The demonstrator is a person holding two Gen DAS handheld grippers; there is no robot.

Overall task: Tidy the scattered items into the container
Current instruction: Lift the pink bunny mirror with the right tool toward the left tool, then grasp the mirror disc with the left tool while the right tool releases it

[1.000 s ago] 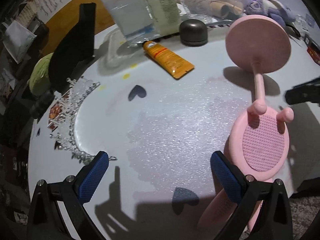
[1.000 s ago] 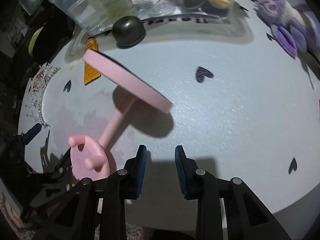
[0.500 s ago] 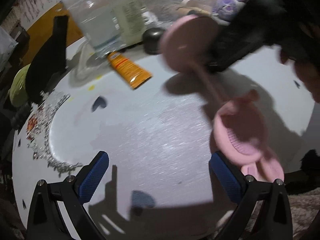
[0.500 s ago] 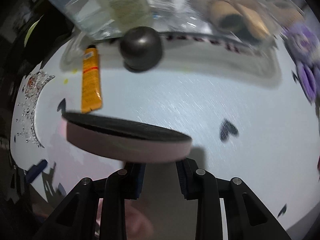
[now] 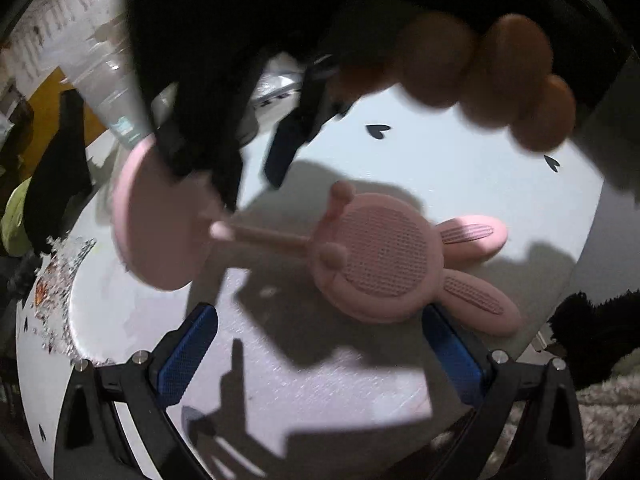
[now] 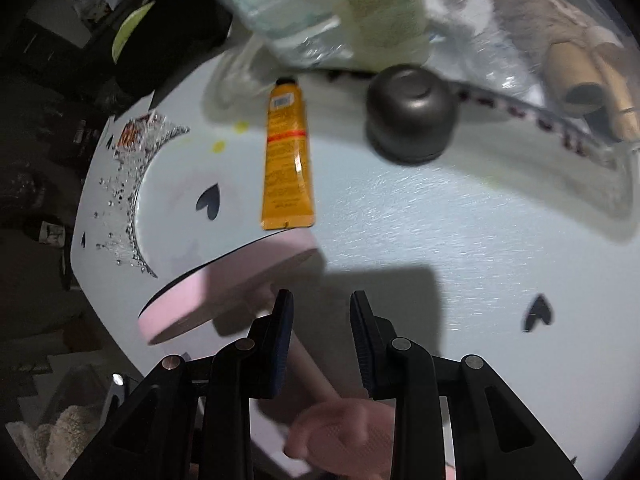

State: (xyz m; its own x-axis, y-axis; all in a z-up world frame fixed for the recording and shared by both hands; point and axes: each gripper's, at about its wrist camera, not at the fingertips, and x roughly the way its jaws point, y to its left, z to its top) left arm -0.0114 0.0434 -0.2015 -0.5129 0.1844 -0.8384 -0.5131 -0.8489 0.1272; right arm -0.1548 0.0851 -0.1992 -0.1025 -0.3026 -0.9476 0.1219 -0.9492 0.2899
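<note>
Right gripper (image 6: 320, 312) above pink mirror (image 6: 228, 280)

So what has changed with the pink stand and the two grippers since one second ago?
The right gripper has moved in over the pink bunny stand, its jaws now around the stem under the round disc. The stand has not visibly shifted. The left gripper stays open, and the orange tube lies as before.

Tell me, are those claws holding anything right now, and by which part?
Nothing yet. The right gripper has its fingers apart over the stem of the pink bunny stand; the left gripper is open and empty.
</note>
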